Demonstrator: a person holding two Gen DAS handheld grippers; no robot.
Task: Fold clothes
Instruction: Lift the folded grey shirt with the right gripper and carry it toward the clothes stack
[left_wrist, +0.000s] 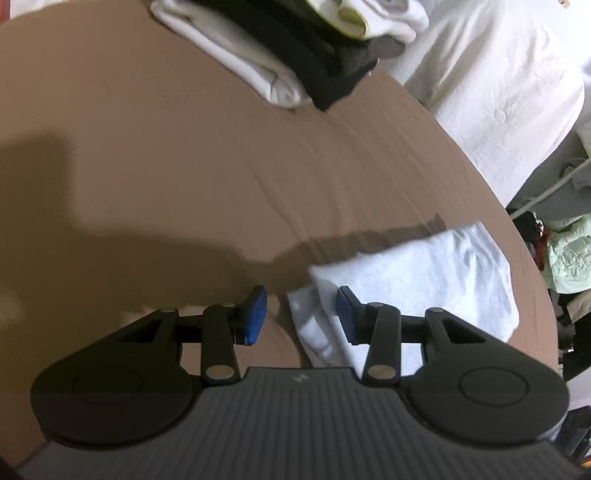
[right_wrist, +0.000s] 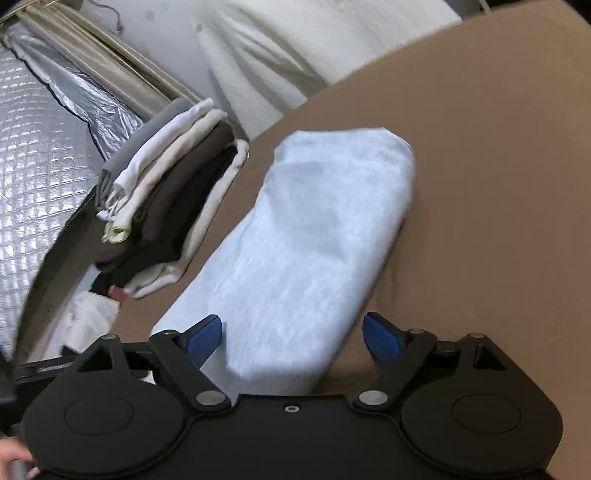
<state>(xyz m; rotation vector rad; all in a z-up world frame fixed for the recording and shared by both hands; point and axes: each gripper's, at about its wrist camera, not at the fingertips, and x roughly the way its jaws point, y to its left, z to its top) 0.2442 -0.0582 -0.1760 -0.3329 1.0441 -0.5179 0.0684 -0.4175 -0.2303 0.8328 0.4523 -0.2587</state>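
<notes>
Garment: pale blue folded garment (right_wrist: 310, 236), lying flat on the brown surface (right_wrist: 498, 155), near the person.
Long axis: in the right wrist view it runs from the near edge away toward the far right; the rounded far end points at the white bedding (right_wrist: 266, 48).
Stack: pile of folded clothes (right_wrist: 173, 192), white and dark, sits to the left, just beside the garment.
Right gripper (right_wrist: 291, 341): jaws wide open, straddling the near end, holding nothing.
Left gripper (left_wrist: 301, 314): jaws open, empty, one blue pad over the garment's near corner.
Step, as I judge it: gripping the folded piece to finish or move it.
Doing it well: catch all layers at both near corners, close evenly, lift level so the fold holds.
</notes>
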